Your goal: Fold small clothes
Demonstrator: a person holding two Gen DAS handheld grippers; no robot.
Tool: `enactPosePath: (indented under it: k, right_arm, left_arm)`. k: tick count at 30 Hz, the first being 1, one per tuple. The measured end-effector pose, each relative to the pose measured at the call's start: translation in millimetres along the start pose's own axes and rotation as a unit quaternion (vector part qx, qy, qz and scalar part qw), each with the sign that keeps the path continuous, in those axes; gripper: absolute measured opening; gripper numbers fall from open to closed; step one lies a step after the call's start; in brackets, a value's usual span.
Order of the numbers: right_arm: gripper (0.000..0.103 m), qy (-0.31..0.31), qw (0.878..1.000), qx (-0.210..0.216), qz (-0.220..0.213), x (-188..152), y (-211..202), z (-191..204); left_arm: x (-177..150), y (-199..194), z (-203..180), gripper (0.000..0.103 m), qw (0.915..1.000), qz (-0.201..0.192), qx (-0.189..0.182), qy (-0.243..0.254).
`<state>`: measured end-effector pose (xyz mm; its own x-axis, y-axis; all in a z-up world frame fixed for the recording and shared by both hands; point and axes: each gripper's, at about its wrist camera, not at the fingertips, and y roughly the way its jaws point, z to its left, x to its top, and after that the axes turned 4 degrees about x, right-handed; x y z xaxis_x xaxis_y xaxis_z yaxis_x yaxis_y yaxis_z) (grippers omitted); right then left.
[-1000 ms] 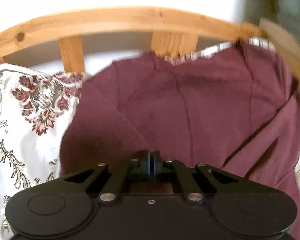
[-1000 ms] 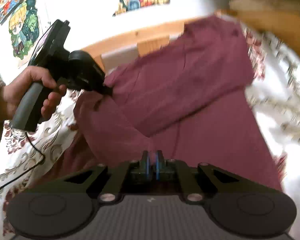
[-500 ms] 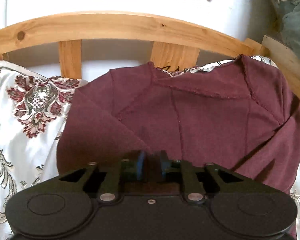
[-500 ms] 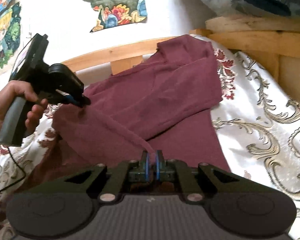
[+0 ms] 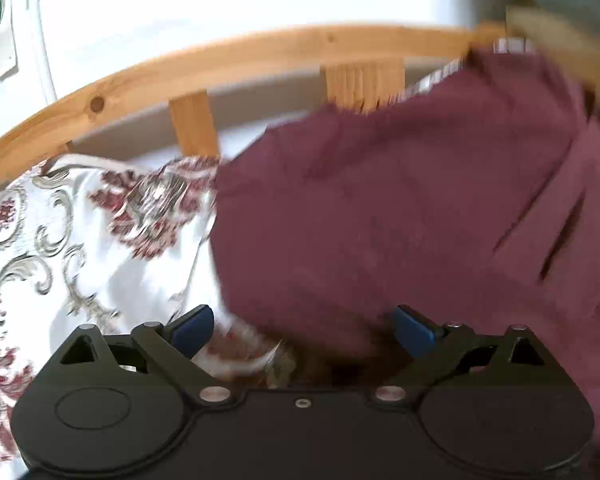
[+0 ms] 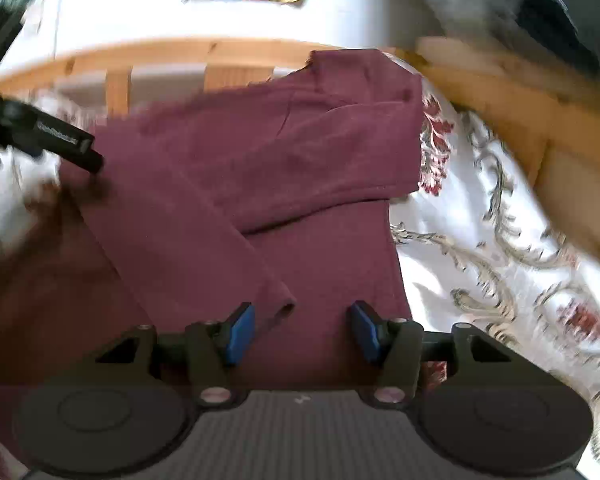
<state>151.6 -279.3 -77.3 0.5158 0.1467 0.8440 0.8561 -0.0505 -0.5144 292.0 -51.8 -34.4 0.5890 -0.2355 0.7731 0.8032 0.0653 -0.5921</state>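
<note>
1 maroon garment [image 6: 284, 184] lies spread on a bed with a white bedspread [image 6: 480, 280] patterned in red and grey scrolls, its far edge up near the wooden bed rail [image 5: 228, 60]. 1 long sleeve [image 6: 188, 220] is folded diagonally across the body, and its cuff ends just ahead of the right gripper [image 6: 302, 330]. That gripper's jaws have just been opening and now stand about half apart; the cloth lies between the blue pads [image 6: 240, 330] but neither pad presses on it, so the sleeve is released. The left gripper [image 5: 302, 326] has its jaws spread wide, also just opened, and grips nothing: the garment's near left edge lies between and ahead of its pads [image 5: 192, 326], with a strip of bedspread showing under the left one. In the right wrist view the left gripper's black finger [image 6: 66, 146] hangs over the garment's left edge; whether it touches is unclear. Both views are blurred.
</note>
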Motion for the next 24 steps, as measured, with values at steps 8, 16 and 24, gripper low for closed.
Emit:
enactPosePath:
  k: [8, 16, 24]
  right_arm:
    - [0.078, -0.033, 0.999, -0.017, -0.015, -1, -9, 8]
    - [0.103, -0.041, 0.999, -0.009, -0.032, 6, -28, -1]
    - [0.103, -0.028, 0.999, 0.035, -0.013, 10, -46, -5]
  left_arm:
    - [-17, -1, 14, 0.100, 0.9993, 0.011, 0.005, -0.036]
    - [-44, -48, 31, 0.102, 0.9993, -0.017, -0.003, -0.034]
    - [-81, -110, 42, 0.102, 0.9959, -0.046, -0.058, 0.052]
